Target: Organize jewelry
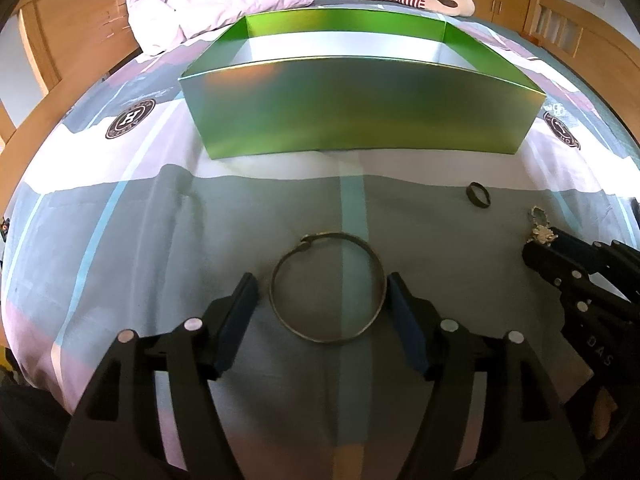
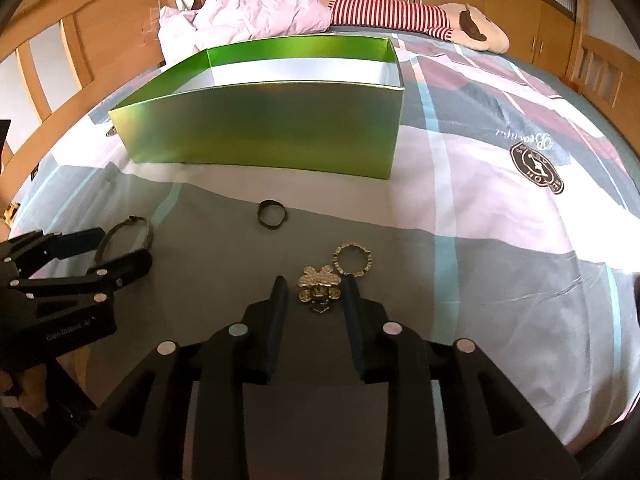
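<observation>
A thin metal bangle [image 1: 326,288] lies flat on the bedspread. My left gripper [image 1: 322,292] is open with a finger on each side of it, the right finger touching its rim. It also shows in the right wrist view [image 2: 128,232]. My right gripper [image 2: 314,290] is open around a sparkly mouse-shaped brooch [image 2: 318,286]; the brooch shows in the left wrist view [image 1: 540,232]. A jewelled ring [image 2: 353,260] lies just beyond it. A small dark ring [image 2: 271,214] [image 1: 478,194] lies nearer the open green box [image 1: 360,108] [image 2: 264,128].
The patterned bedspread [image 1: 120,220] covers the bed. A crumpled pink blanket [image 1: 224,4] and a plush doll in a red striped top [image 2: 400,18] lie behind the box. Wooden bed rails [image 2: 80,52] run along the sides.
</observation>
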{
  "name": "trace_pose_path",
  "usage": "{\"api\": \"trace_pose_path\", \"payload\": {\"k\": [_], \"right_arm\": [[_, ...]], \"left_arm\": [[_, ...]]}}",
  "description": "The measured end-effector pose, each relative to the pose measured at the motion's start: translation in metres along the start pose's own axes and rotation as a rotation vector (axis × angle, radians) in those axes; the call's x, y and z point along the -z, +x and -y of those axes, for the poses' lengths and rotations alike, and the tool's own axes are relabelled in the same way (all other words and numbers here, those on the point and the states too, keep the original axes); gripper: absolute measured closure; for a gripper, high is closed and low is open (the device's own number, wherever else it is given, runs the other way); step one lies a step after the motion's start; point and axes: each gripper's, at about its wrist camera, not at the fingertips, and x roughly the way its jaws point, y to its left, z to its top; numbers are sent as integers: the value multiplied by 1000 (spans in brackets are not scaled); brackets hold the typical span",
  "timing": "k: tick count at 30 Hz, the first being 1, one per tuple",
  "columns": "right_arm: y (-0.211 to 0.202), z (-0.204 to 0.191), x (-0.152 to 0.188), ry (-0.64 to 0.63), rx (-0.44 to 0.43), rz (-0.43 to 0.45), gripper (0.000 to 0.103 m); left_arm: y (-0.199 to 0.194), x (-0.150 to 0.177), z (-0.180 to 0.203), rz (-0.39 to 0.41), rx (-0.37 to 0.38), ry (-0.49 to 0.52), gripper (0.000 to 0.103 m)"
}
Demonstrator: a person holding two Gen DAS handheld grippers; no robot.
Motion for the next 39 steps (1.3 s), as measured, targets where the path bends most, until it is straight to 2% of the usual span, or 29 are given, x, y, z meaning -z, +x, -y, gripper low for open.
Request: {"api": "trace_pose_path", "payload": {"k": [6, 9, 18, 22, 28, 31, 34, 36, 39], "right_arm": [[0, -4, 3, 11, 31, 19, 74], [-1, -6, 3, 6, 28, 22, 81], [-8, -7, 0, 55, 35, 18, 82], [-29, -15, -15, 66, 44, 53, 82], [-72, -18, -71, 126, 47, 149, 82], [-91, -17, -112, 146, 37, 220, 82], [-106, -15, -157, 159, 51, 293, 82], [-103, -12, -181, 164, 53, 300, 82], [-77, -7, -208, 179, 32, 253, 82]], "left_arm": [[1, 2, 1, 16, -4, 3, 35], [0, 2, 0, 25, 14, 0, 42], [-6, -1, 0, 30, 16, -12, 44], [-26, -8, 0, 79, 14, -12, 44], [-71, -50, -12, 174, 21, -29, 44], [-92, -86, -19, 234, 30, -28, 44], [-103, -126, -26, 280, 7, -27, 44], [-103, -149, -31, 297, -1, -31, 44], [-90, -183, -33, 270, -2, -32, 44]]}}
